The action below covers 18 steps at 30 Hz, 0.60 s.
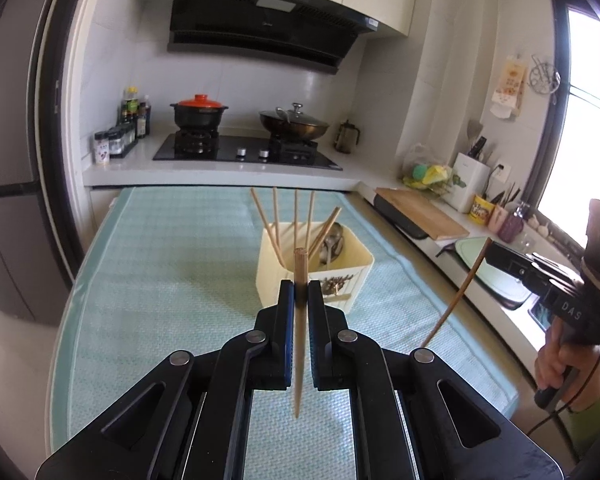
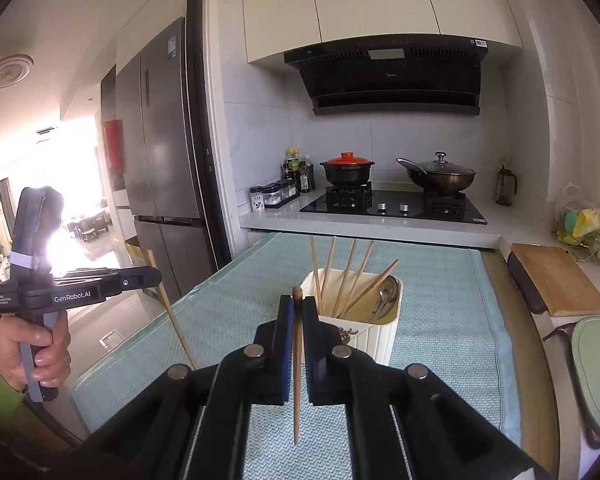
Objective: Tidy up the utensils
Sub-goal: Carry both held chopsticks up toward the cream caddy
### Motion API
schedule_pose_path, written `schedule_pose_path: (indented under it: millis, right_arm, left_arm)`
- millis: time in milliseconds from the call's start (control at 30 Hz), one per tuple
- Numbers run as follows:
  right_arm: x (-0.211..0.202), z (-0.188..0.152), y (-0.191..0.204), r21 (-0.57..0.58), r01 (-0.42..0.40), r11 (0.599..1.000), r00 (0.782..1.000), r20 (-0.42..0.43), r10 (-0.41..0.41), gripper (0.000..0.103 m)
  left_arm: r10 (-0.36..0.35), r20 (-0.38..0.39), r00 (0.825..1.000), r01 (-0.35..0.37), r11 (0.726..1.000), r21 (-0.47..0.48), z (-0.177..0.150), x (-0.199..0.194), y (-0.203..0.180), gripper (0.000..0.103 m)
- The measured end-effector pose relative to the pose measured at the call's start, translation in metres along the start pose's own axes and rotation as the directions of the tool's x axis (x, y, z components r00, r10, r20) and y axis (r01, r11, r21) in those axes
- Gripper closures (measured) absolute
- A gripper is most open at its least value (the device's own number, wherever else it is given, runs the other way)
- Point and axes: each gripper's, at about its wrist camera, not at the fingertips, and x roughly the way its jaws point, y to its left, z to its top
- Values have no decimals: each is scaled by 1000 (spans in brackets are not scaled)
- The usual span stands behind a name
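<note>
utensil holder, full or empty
Partly full. The cream utensil holder stands on the teal cloth with five chopsticks leaning inside and metal spoons beside them.

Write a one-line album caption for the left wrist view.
Left tool pinching one chopstick upright above the cream holder on a teal mat.

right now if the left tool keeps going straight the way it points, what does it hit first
Most likely the cream utensil holder, which sits directly ahead of the left tool on the teal mat. The tool is shut on a chopstick. Depth is hard to judge in this fisheye view.
</note>
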Motion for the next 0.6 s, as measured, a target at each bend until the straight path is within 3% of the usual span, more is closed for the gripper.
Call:
schedule_pose_path:
  millis: [467,600]
  right_arm:
    - [-7,-2,-5,11,15,1000,1000,-3,-15,102]
    - [21,-19,-20,55,18,998,990,-144,-10,100]
  left_arm:
    - [-8,3,1000,8,1000,26,-2,-3,-9,98]
    - [-6,4,1000,6,1000,18,-2,-5,-8,98]
